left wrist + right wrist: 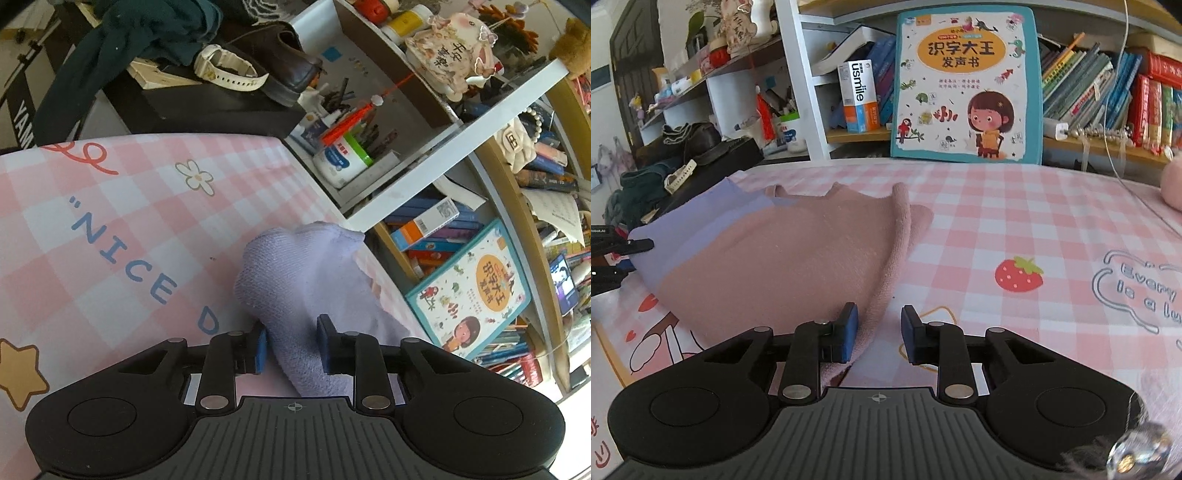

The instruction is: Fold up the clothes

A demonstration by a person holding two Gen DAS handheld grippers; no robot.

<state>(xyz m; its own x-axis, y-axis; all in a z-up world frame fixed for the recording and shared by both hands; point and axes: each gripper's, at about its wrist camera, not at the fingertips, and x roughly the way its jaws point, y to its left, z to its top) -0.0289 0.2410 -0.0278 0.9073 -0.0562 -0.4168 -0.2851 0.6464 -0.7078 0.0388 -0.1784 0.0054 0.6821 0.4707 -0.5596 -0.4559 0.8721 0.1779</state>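
Fold looks mid-way: soft pink-and-lilac knit garment [783, 243] lies on pink checked desk [997, 206], right part already doubled over w/ a thick ridge. Right gripper [875, 330] jaws spread apart, near edge of the ridge lying between them, nothing pinched. Left gripper [291, 341] jaws straddle the lilac end; can't tell if clenched or loose. Next prob: both close on near corners & carry the cloth over. Garment's underside & near hem hidden by grippers.
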